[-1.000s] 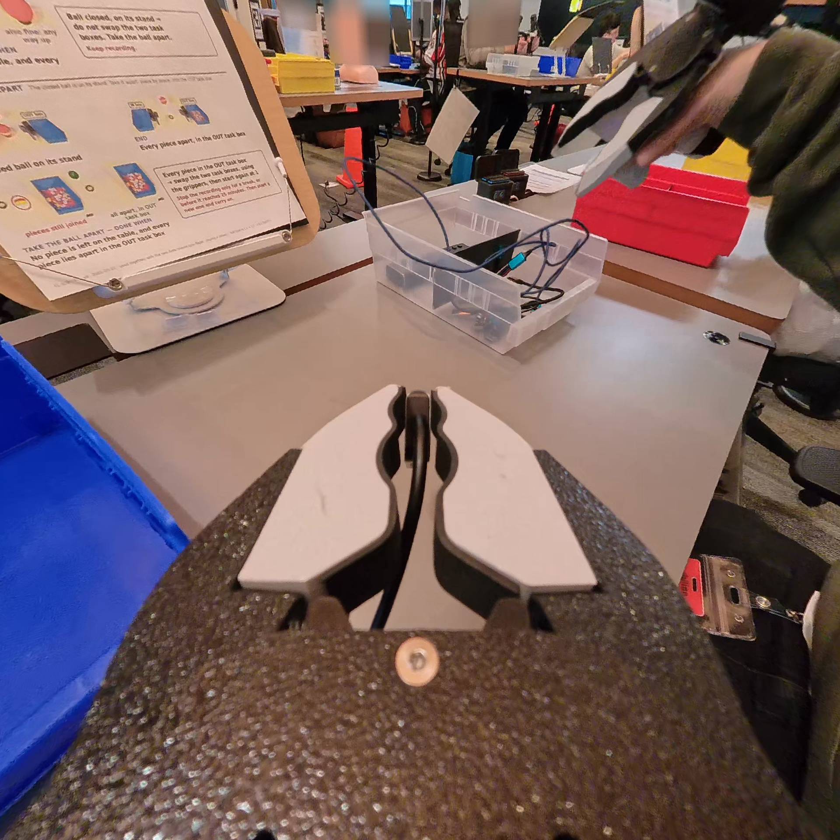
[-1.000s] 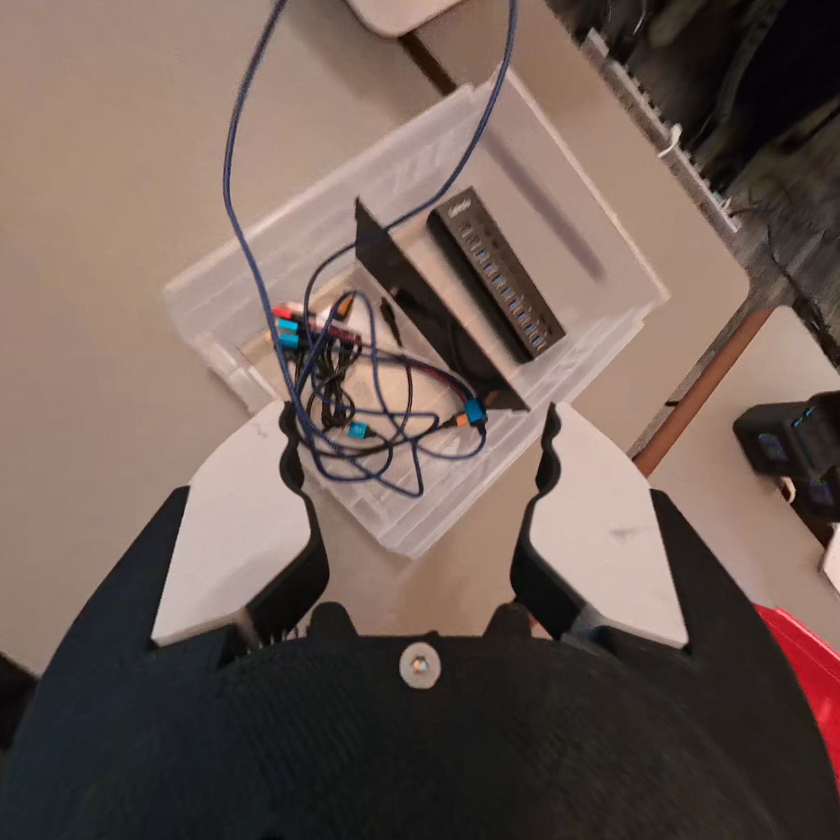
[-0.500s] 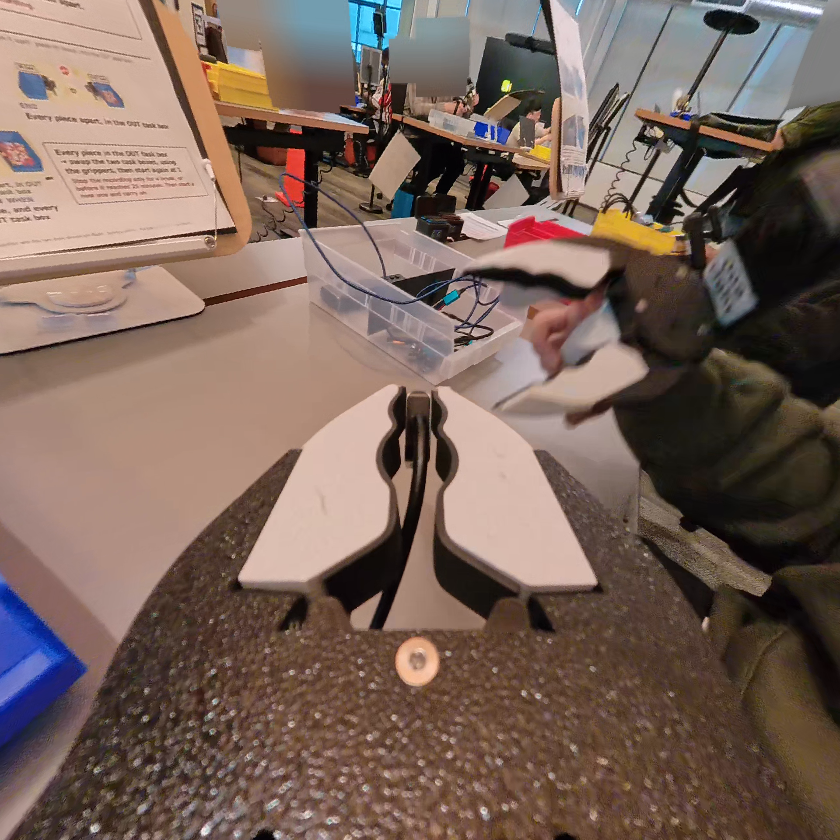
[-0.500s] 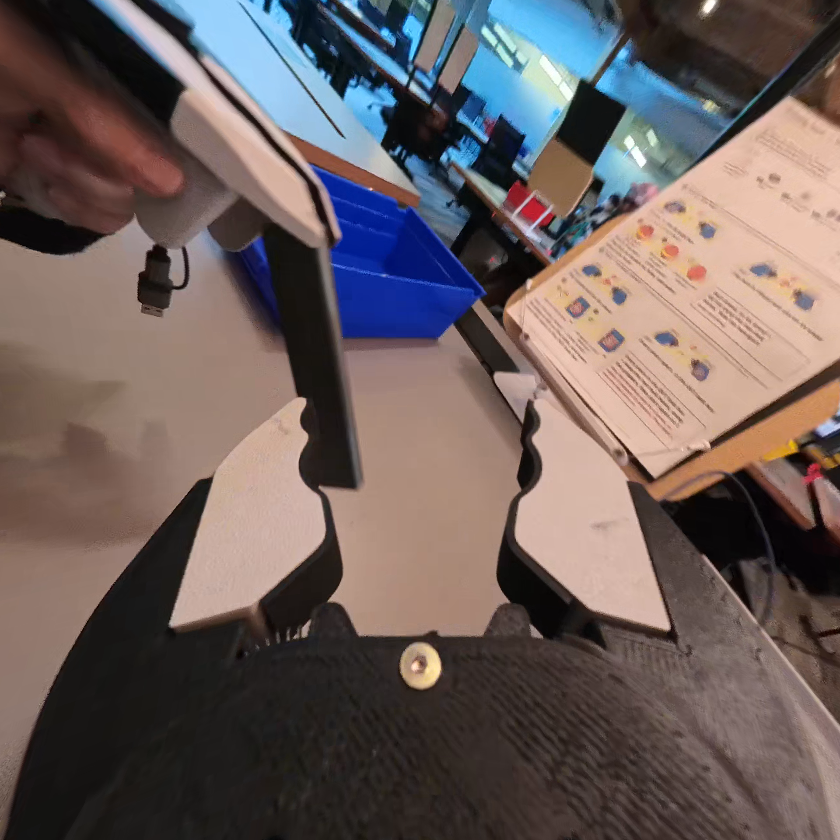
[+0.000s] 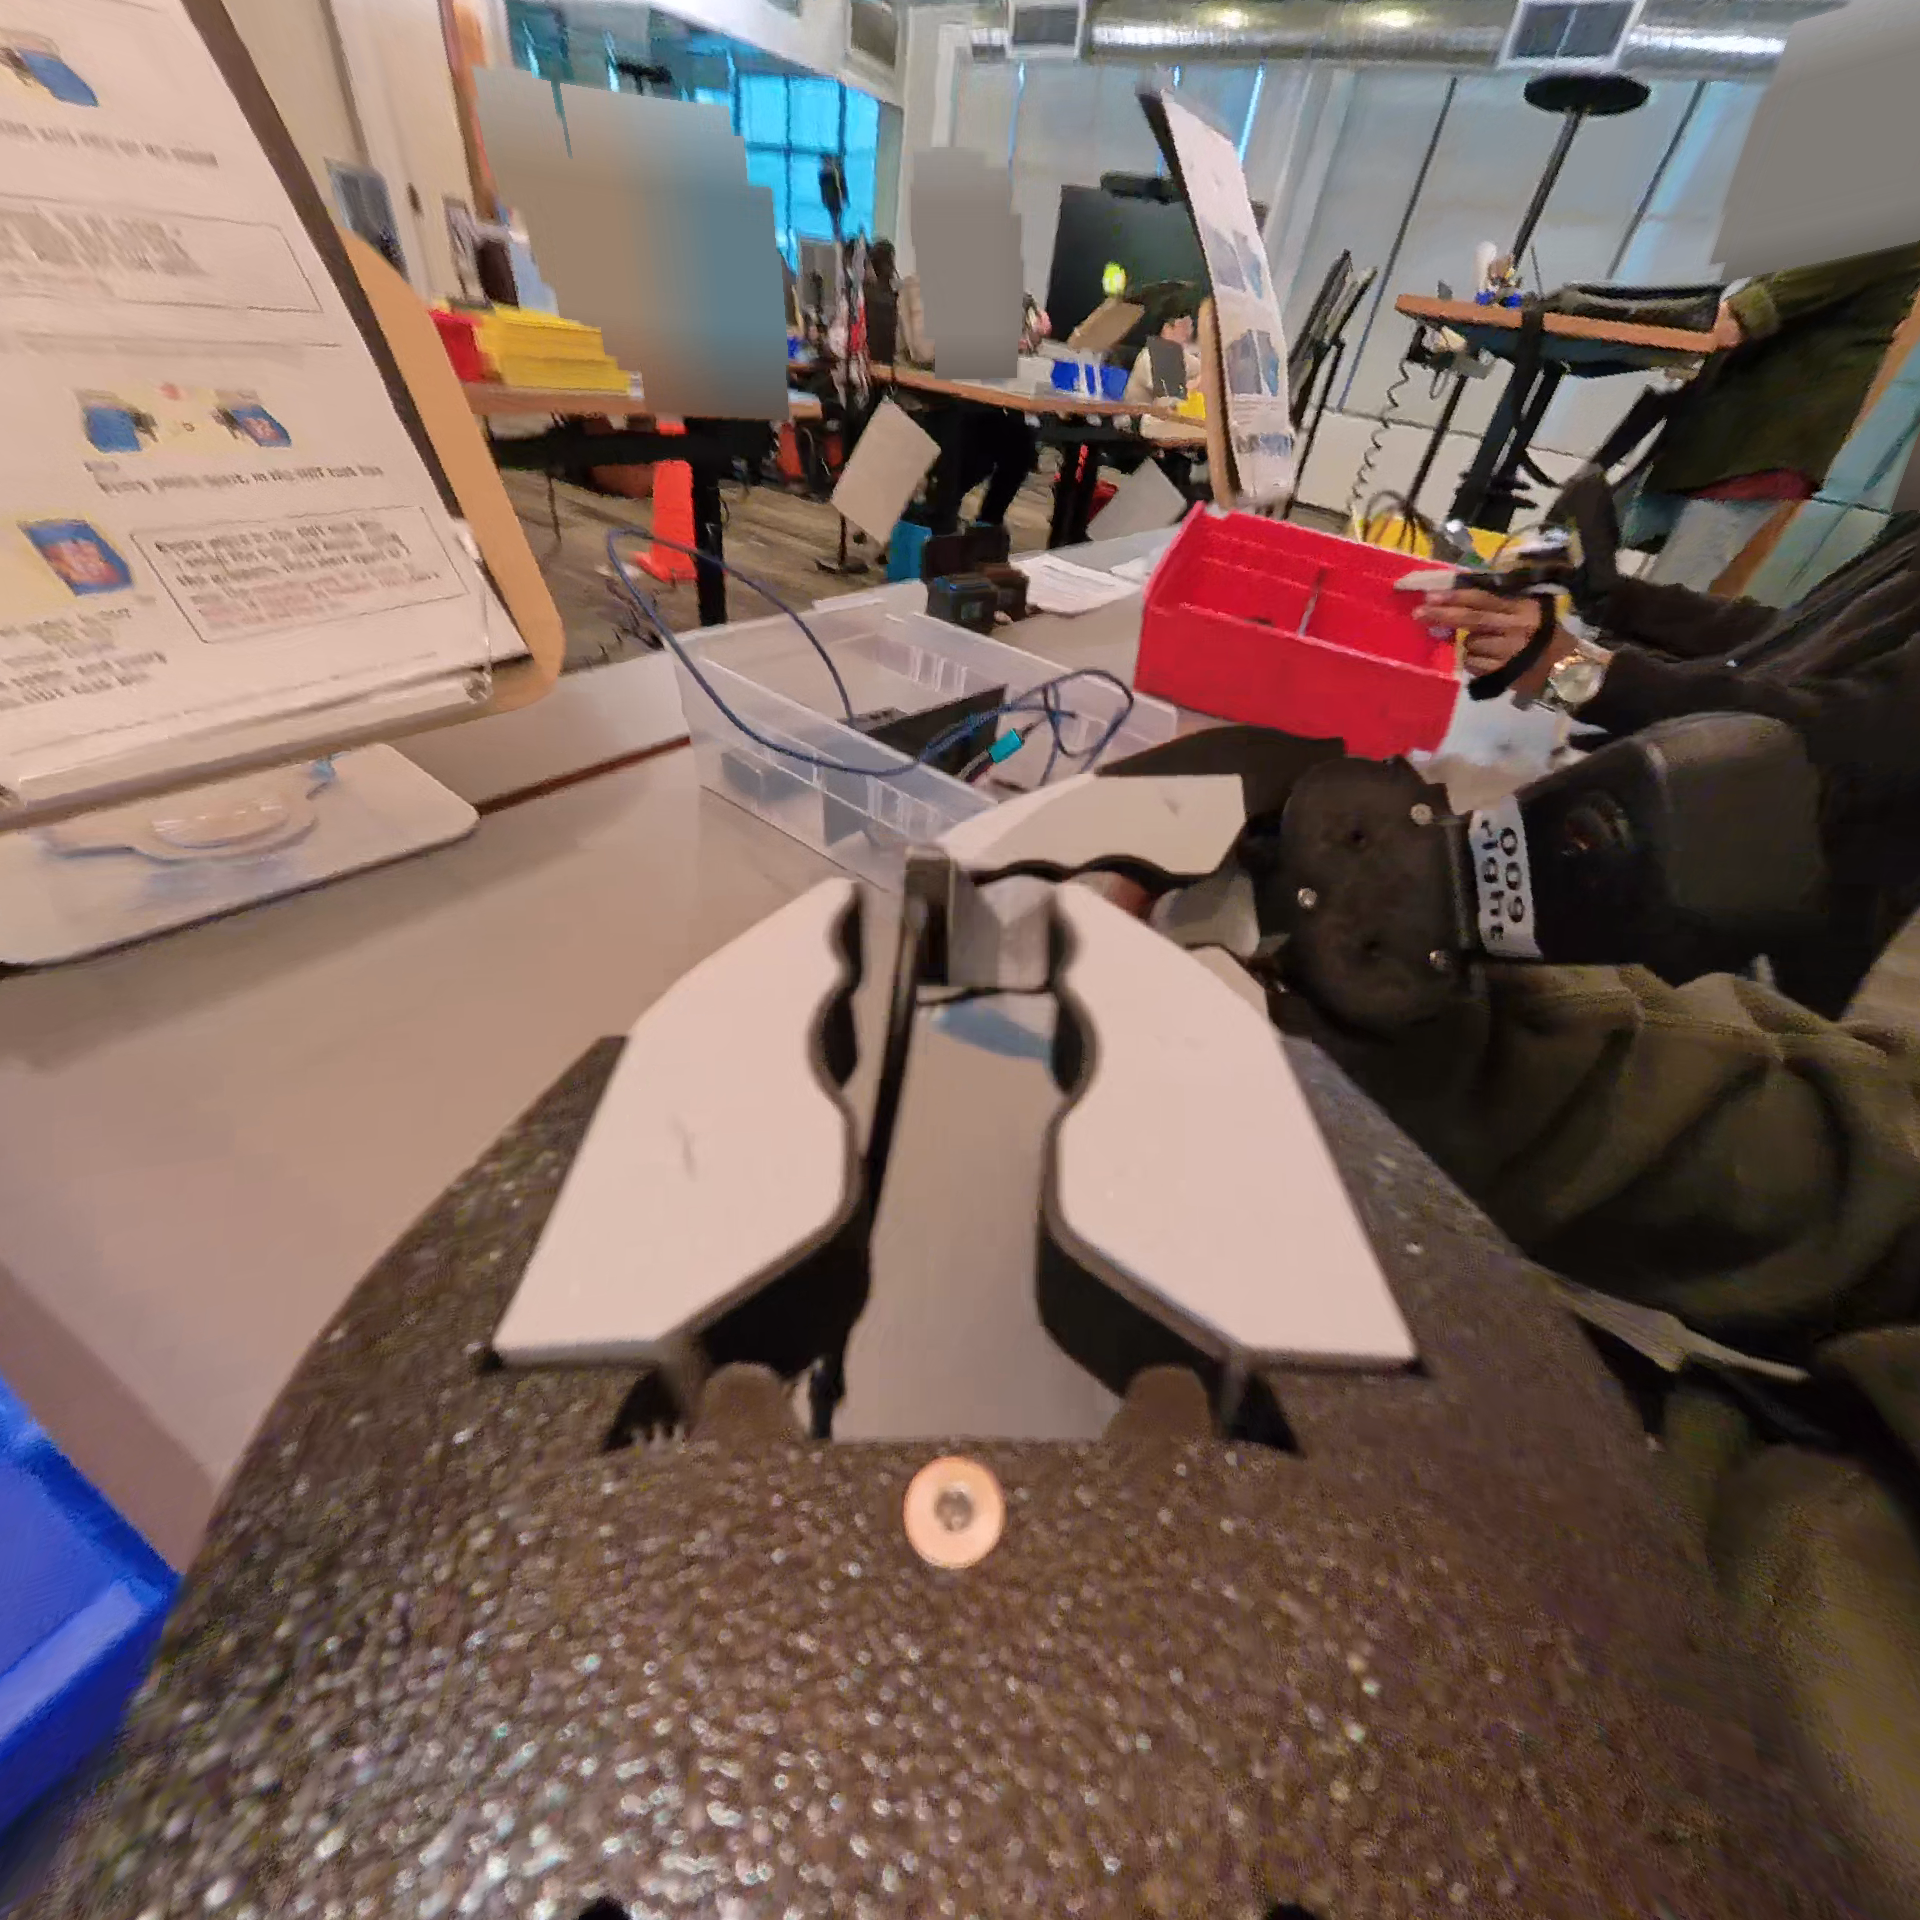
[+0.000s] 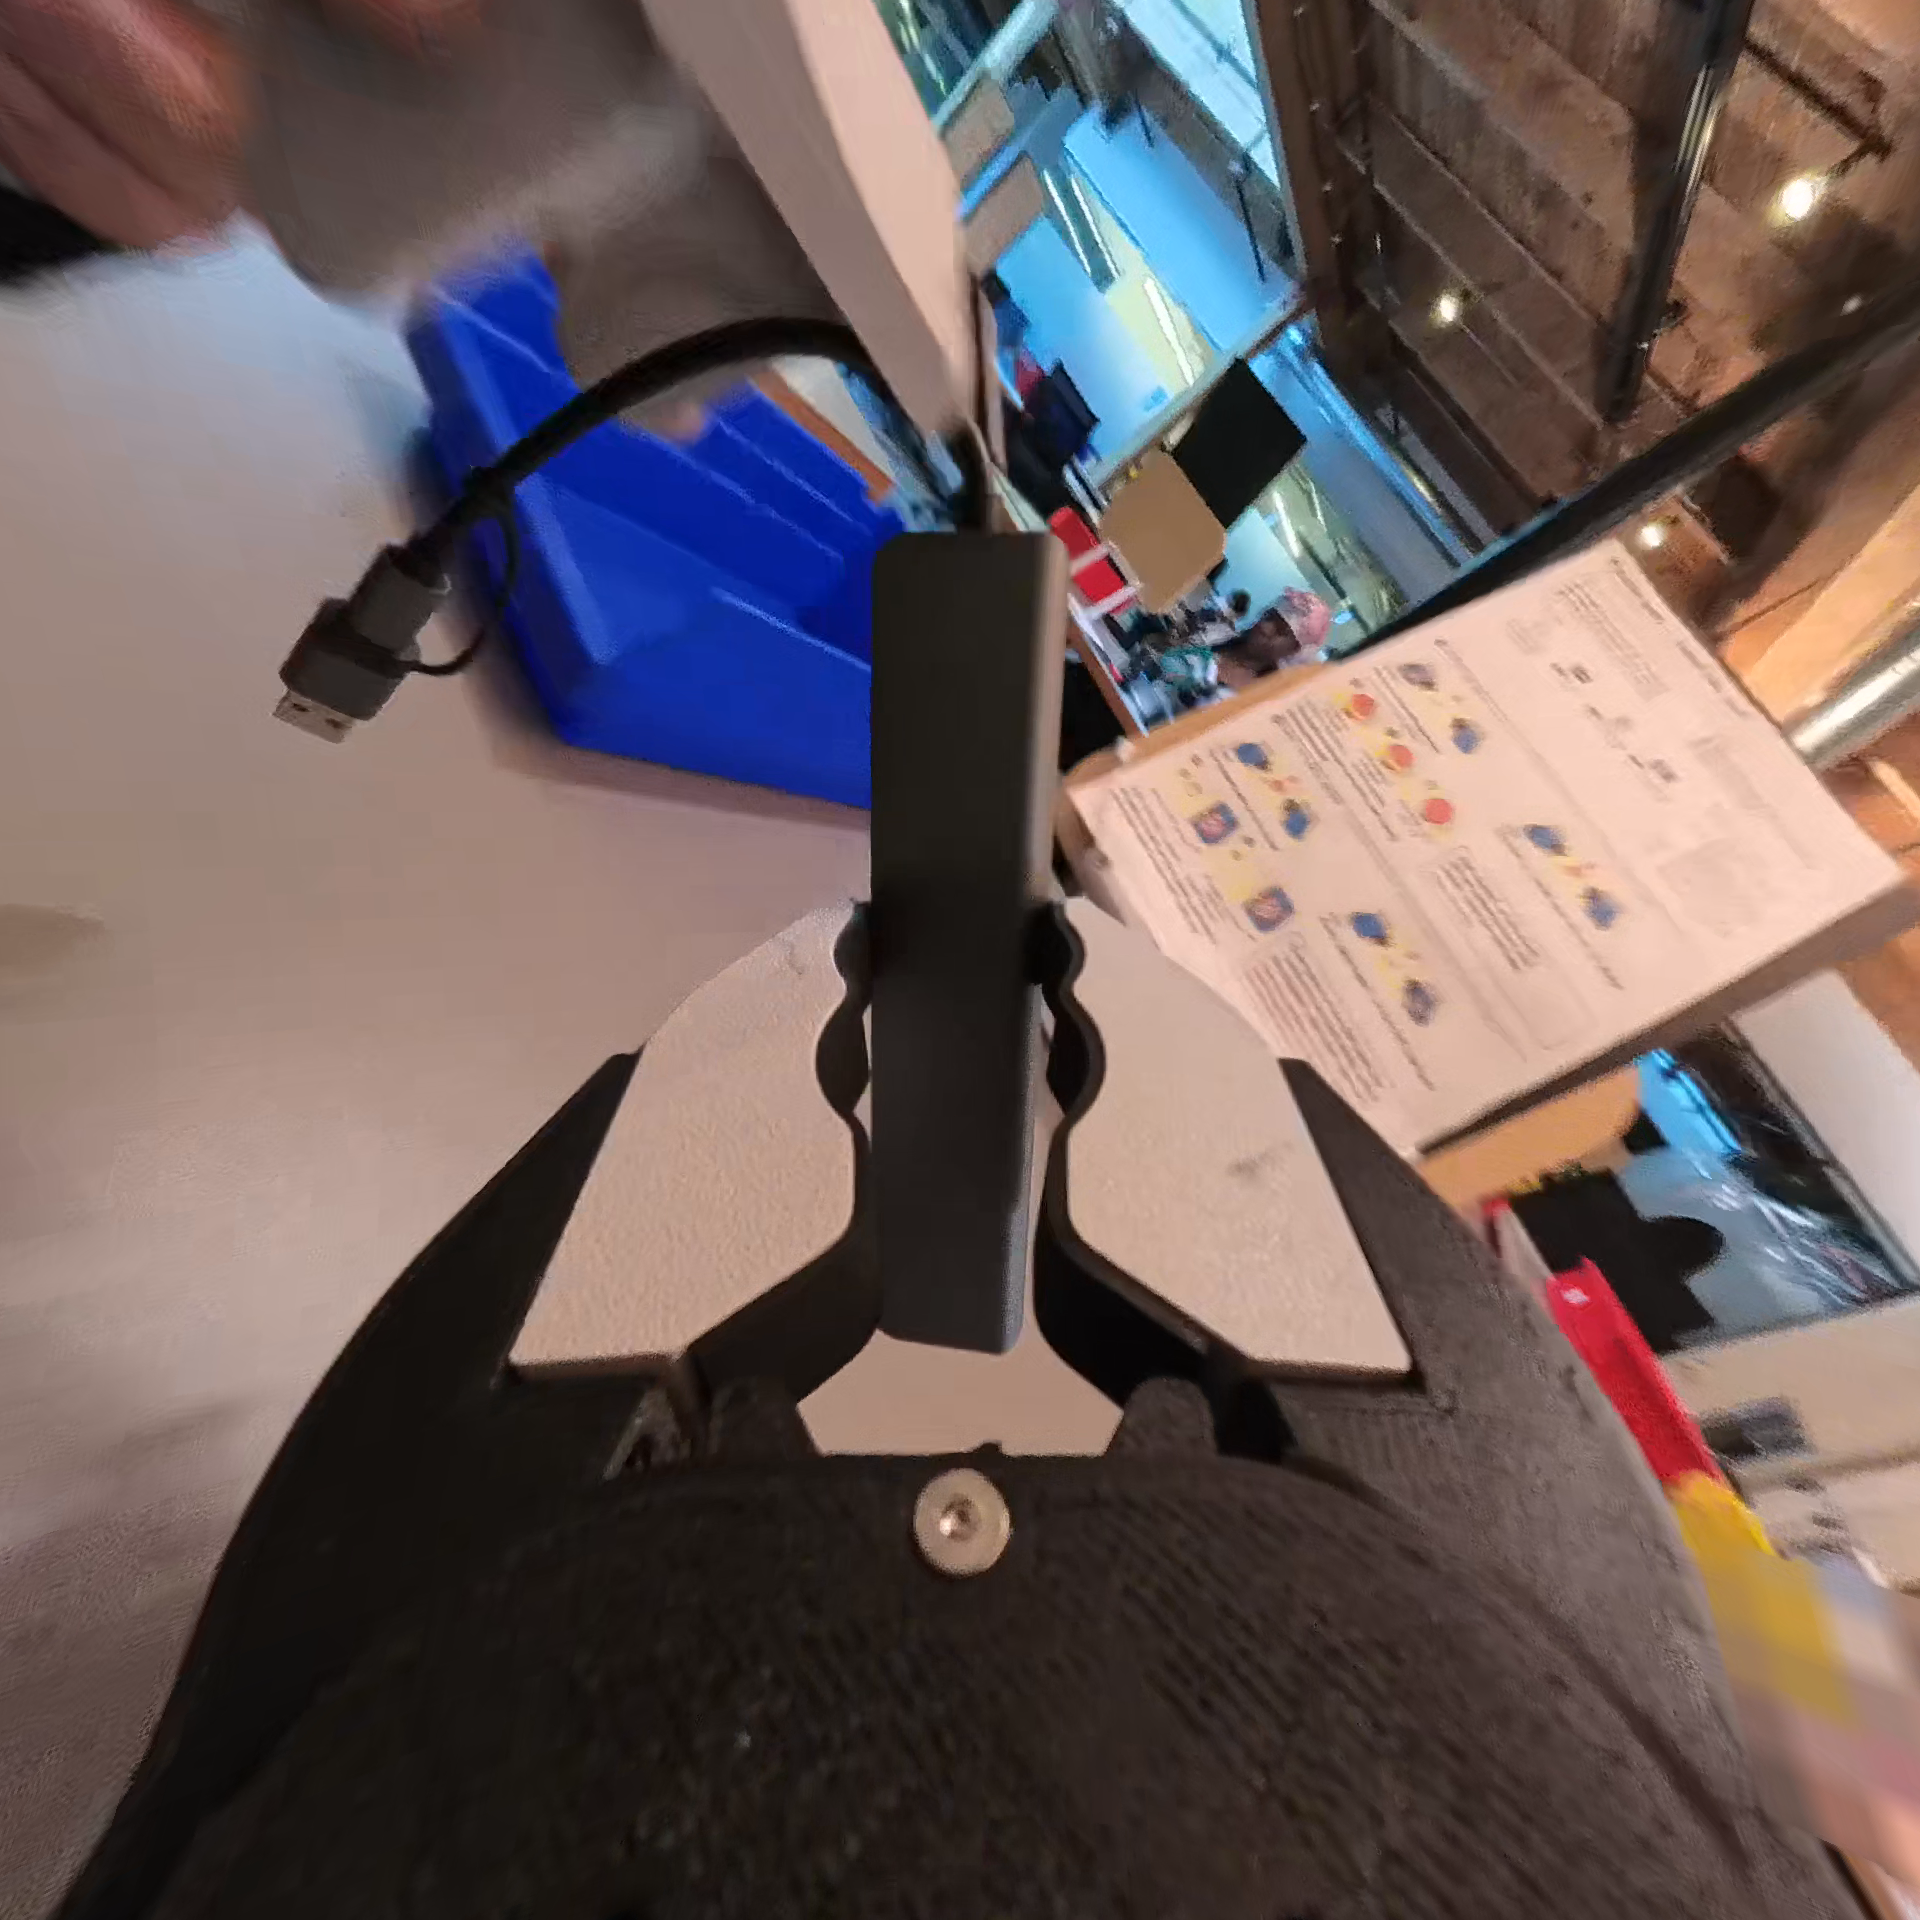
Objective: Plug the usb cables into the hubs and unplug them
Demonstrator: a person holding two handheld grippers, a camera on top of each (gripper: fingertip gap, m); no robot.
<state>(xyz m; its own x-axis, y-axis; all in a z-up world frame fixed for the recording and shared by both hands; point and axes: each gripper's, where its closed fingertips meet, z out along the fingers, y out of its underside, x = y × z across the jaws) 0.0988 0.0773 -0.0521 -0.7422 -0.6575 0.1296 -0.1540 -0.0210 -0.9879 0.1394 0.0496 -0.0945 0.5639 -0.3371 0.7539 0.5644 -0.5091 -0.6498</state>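
Note:
A slim dark grey USB hub (image 6: 956, 779) stands upright between the fingers of my right gripper (image 6: 951, 925), which is shut on it. Its black cable (image 6: 623, 384) loops from its top to a grey USB plug (image 6: 343, 675) hanging free at the left. In the left wrist view my left gripper (image 5: 951, 914) is open, with the hub's end (image 5: 930, 904) and the cable (image 5: 894, 1039) in the gap along the left finger. My right gripper (image 5: 997, 883) reaches in from the right. A clear plastic box (image 5: 790, 748) holds blue USB cables (image 5: 727, 582).
A grey table (image 5: 312, 1039) lies under both grippers. A blue bin (image 5: 62, 1621) sits near left, also in the right wrist view (image 6: 665, 582). A red bin (image 5: 1288, 644) stands behind the clear box, another person's hand (image 5: 1486, 623) at it. An instruction sheet on a stand (image 5: 208, 468) is at the left. Tip to tip, the grippers are about 7 cm apart.
My right gripper swung from above the clear box over to the hub and closed on it. My left gripper, shut on the black cable before, has opened.

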